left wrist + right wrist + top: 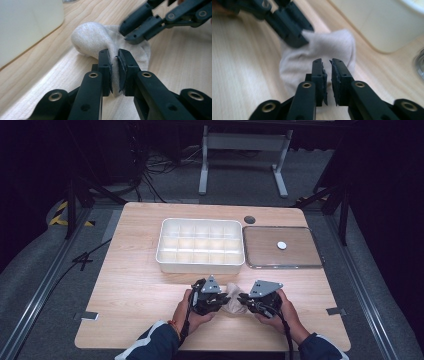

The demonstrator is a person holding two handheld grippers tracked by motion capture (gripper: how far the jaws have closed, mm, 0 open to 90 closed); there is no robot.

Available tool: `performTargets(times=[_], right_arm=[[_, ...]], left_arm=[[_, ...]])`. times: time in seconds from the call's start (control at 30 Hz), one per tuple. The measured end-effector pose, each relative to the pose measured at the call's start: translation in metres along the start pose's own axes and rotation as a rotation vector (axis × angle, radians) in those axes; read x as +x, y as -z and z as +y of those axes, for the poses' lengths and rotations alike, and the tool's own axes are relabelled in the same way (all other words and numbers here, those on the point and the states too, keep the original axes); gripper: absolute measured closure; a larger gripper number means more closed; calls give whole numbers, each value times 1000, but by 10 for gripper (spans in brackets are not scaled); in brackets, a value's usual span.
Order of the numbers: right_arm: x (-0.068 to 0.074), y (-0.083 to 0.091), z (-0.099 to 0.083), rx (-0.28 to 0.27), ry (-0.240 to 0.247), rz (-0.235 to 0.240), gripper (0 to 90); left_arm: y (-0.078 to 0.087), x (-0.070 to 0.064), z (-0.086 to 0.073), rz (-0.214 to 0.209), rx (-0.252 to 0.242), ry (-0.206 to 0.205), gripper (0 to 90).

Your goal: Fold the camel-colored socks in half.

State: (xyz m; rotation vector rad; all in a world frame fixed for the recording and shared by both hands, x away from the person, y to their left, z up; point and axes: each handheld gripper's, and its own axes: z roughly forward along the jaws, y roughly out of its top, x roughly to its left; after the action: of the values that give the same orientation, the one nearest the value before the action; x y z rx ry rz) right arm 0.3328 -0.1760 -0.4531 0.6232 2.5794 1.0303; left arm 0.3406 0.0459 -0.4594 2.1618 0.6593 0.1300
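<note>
Sock (100, 40) bunched (beige, partly rolled) between both tools: left gripper (114, 71) pinches its fabric, right gripper (327, 80) nearly closed, its hold unclear; compartment tray (200, 245) unfilled, placement pending.

We cannot tell whether the right gripper (327, 65) pinches the sock (322, 52); the far gripper (284, 22) blurs.

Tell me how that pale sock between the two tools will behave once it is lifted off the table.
The sock will probably hang limp: it is thin knit fabric that already folds and bunches where the left tool pinches it. It looks light for its size, so one pinch may carry it. Slipping seems unlikely, since the ribbed cloth is creased between the closed jaws; rolling or breaking is hardly a concern.
</note>
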Motion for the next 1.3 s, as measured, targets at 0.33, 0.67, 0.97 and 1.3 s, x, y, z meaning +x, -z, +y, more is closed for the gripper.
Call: performTargets(times=[0.33,0.67,0.97,1.3], right_arm=[[9,-18,-2,17,21,1,892],[-11,9,-16,-8,-27,22,863],[-4,-5,-17,49,-15,30,885],[-11,5,-14,-16,-58,29,765]], left_arm=[[-5,-14,7,15,-21,-47,796],[-2,-12,7,42,6,-83,811],[-9,-32,11,97,21,-209,784],[-20,-31,6,55,26,-191,779]])
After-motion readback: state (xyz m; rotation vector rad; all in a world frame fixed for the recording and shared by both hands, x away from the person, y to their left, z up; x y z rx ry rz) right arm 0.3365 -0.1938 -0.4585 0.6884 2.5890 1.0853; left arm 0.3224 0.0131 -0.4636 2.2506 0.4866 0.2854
